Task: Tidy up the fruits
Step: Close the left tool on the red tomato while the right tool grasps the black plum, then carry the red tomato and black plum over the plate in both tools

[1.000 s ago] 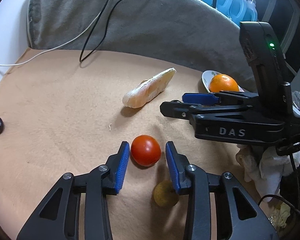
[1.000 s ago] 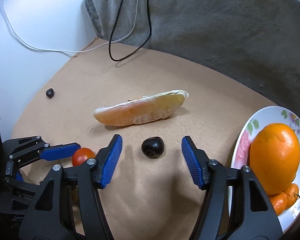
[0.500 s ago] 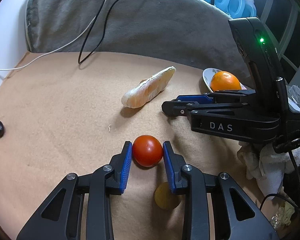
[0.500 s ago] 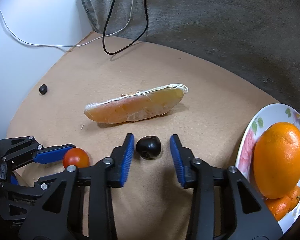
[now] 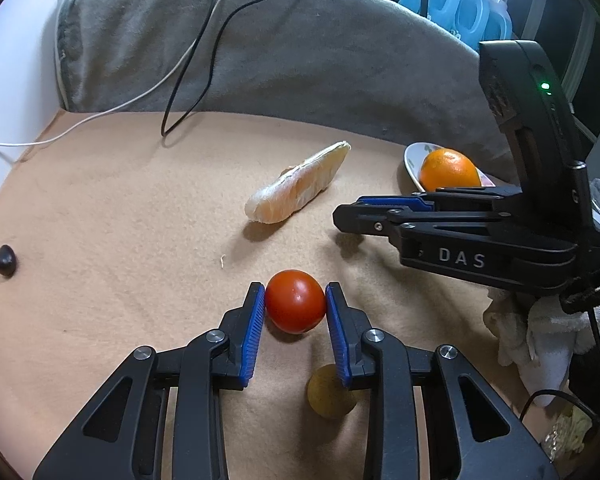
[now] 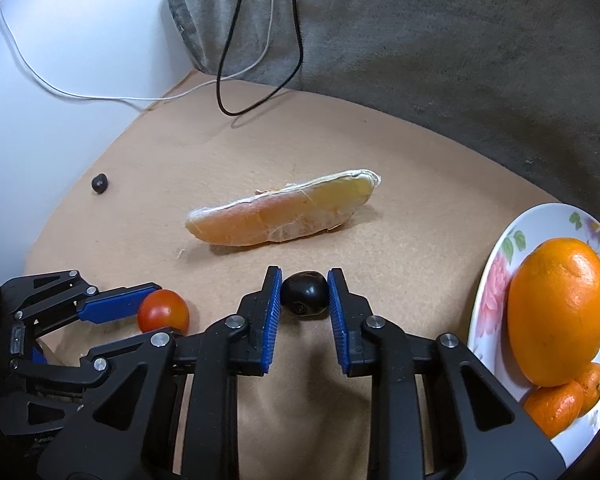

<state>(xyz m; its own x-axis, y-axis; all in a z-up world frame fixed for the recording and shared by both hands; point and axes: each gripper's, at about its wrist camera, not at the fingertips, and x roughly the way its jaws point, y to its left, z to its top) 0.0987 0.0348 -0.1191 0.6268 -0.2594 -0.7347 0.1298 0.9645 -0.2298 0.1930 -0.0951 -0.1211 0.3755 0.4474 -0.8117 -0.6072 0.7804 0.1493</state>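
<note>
A red cherry tomato (image 5: 296,301) rests on the tan mat, and my left gripper (image 5: 295,300) is shut on it, blue pads pressed to both sides. The same tomato (image 6: 163,312) shows at lower left in the right wrist view. My right gripper (image 6: 304,293) is shut on a small black fruit (image 6: 304,294), also down on the mat. A peeled citrus segment (image 6: 280,216) lies just beyond both grippers. At the right a floral plate (image 6: 500,256) holds a large orange (image 6: 558,316) and small mandarins (image 6: 556,404).
Another small black fruit (image 5: 5,260) lies far left on the mat. A small yellowish fruit (image 5: 330,394) sits under my left gripper's right finger. A grey cushion (image 5: 260,52) with black and white cables backs the mat. White cloth (image 5: 540,340) lies at the right edge.
Both grippers closed in place: the left one onto the red tomato, the right one from wide open onto the black fruit. Neither fruit has left the mat.
</note>
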